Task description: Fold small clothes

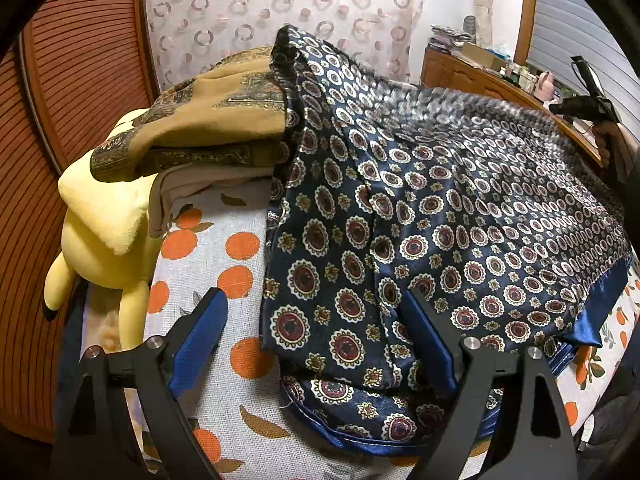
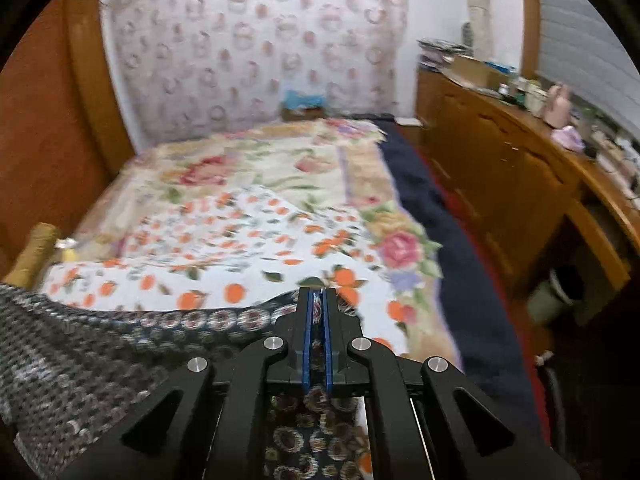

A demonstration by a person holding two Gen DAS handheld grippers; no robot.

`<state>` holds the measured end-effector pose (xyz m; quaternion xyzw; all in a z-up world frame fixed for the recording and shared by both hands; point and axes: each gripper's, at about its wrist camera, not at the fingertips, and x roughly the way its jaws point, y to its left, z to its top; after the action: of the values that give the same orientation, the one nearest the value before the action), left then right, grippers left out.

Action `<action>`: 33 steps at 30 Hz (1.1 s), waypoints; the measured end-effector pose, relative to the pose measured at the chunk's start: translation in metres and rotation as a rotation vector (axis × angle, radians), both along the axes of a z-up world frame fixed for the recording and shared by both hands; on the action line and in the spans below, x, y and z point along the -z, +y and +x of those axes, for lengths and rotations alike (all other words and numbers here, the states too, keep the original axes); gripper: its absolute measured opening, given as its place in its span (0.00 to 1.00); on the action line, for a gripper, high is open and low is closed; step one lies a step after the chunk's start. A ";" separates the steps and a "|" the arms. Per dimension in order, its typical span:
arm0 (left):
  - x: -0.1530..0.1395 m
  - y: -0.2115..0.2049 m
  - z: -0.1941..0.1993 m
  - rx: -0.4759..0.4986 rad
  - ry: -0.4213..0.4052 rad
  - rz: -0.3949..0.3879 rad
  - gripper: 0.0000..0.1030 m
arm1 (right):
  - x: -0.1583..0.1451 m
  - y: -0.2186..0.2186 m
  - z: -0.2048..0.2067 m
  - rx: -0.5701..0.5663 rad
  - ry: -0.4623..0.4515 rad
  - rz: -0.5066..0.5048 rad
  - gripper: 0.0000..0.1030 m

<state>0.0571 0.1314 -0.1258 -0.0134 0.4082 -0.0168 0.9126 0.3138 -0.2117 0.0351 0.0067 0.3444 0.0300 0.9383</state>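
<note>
right gripper (image 2: 317, 304) pinching navy scarf (image 1: 420, 240) — likely edge | left gripper (image 1: 312, 312) spread

The scarf (image 1: 420, 216) was navy satin, printed with rows of red-centred, white-ringed medallions and small gold flowers, edged by a plain blue border. In the left wrist view it filled the frame from the centre toward 3 o'clock, its far part lifted off the bed (image 1: 224, 248) and blurred, one corner peaking at 12 o'clock. Its near edge lay doubled on the bed at 6 o'clock, with creases running down the middle. In the right wrist view the cloth (image 2: 120, 344) stretched from 9 o'clock to the centre, one edge pinched in the closed jaws of the right gripper (image 2: 317, 308).
</note>
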 end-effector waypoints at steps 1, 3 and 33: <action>0.000 0.000 0.000 0.000 0.000 0.000 0.85 | 0.000 0.003 0.000 0.000 0.002 -0.013 0.15; 0.000 0.000 0.000 0.000 0.000 0.000 0.85 | -0.001 0.012 -0.003 -0.015 -0.006 -0.046 0.30; -0.001 -0.001 -0.001 0.000 0.000 -0.003 0.85 | 0.092 0.094 -0.238 -0.362 0.056 -0.062 0.57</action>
<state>0.0564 0.1302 -0.1251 -0.0148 0.4082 -0.0172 0.9126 0.0756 -0.1173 -0.0574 -0.0833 0.3667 0.1874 0.9074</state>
